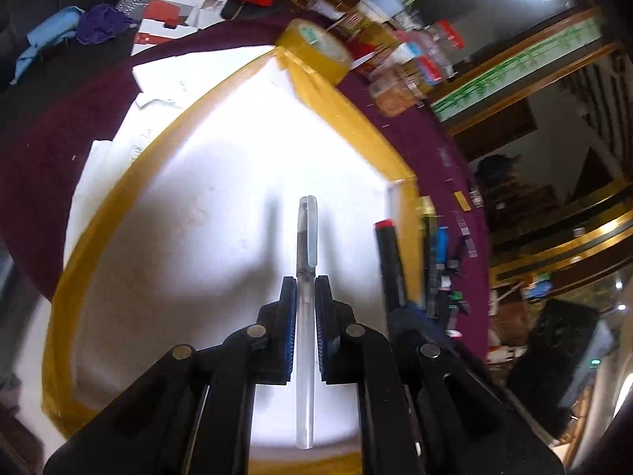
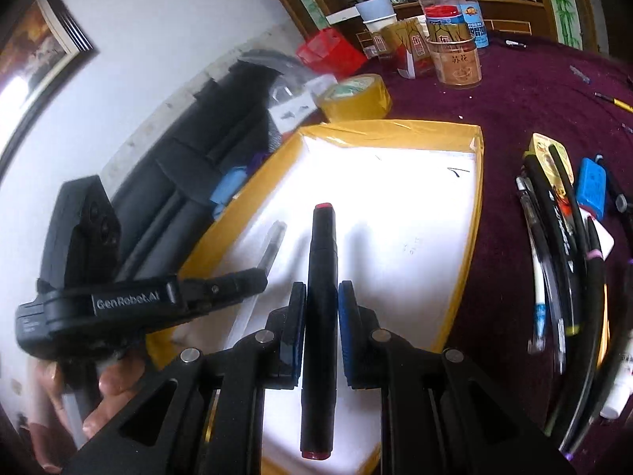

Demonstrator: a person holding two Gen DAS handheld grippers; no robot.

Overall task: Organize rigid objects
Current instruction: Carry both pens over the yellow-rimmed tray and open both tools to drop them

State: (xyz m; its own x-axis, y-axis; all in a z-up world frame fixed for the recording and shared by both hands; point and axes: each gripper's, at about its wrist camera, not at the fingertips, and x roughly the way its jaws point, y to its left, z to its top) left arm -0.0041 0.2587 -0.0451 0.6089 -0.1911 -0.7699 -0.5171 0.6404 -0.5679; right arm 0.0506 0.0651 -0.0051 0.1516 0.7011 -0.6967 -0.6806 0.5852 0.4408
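Left tool [image 1: 305, 289]: clamped on a clear pen [image 1: 305, 261], which runs straight up the middle of the left wrist frame, its capped end pointing at the frame centre and its other end low between the arms of the tool.
Right tool [image 2: 321, 297]: clamped on a black marker [image 2: 321, 277] (red at both ends), upright in the centre of the right wrist frame.
Tray [image 1: 344, 118]: a white-floored tray with yellow taped edges fills the middle of both frames; both pens hang over its white floor, and whether either tip touches it cannot be told.
Left tool in the right view [image 2: 221, 287]: enters from the left edge, a hand [image 2: 114, 388] gripping its handle at lower left, the clear pen's tip showing past its fingers.
Marker in the left view [image 1: 389, 257]: right of centre, near the tray's right edge.
Tape [image 2: 356, 95]: a yellow roll on the purple bench [image 2: 514, 91], just beside the tray's far corner, upper centre.
Pen pile [image 2: 561, 257]: loose pens and markers lie together on the bench at the right edge, apart from the tray.
Jars [image 2: 455, 51]: jars and boxes stand at the top of the frame.
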